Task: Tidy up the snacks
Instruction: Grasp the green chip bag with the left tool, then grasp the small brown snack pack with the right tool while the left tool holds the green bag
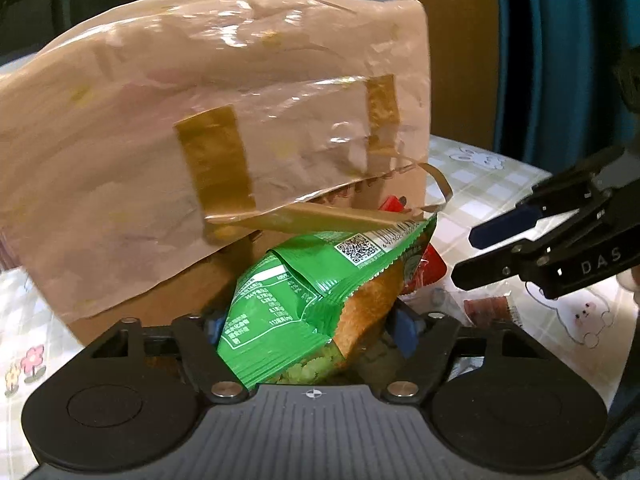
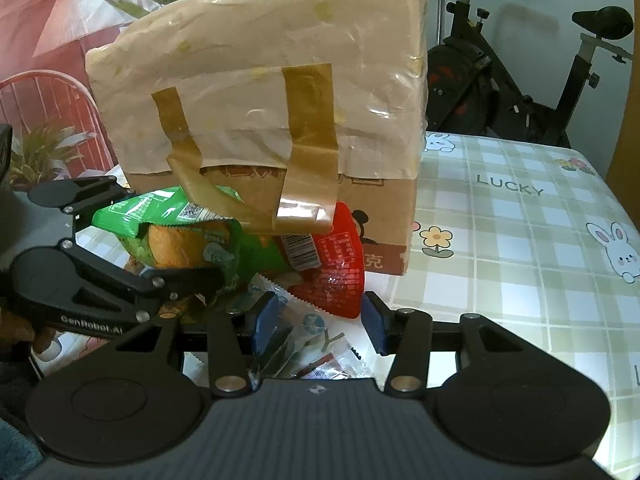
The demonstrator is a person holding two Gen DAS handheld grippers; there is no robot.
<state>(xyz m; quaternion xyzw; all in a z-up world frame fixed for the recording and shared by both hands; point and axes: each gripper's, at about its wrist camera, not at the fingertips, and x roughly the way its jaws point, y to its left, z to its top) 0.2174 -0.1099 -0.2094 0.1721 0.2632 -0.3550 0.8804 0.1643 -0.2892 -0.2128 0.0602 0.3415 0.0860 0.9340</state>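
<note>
Green snack bag [image 1: 304, 300] sits clamped between left fingers [image 1: 404, 330].

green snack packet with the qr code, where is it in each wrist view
Left wrist: the green snack packet sits low at centre, between the left gripper's fingers.
Right wrist: left of centre, at the left gripper's fingertips.
Shared landmark: the taped brown cardboard box stands right behind it.

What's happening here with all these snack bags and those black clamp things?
A person is sorting snacks on a checked tablecloth, using a handheld gripper in each hand. The left gripper has its jaws around a green snack bag, right in front of a taped cardboard box. The right gripper hovers open over a red packet and some clear wrappers, holding nothing.
</note>
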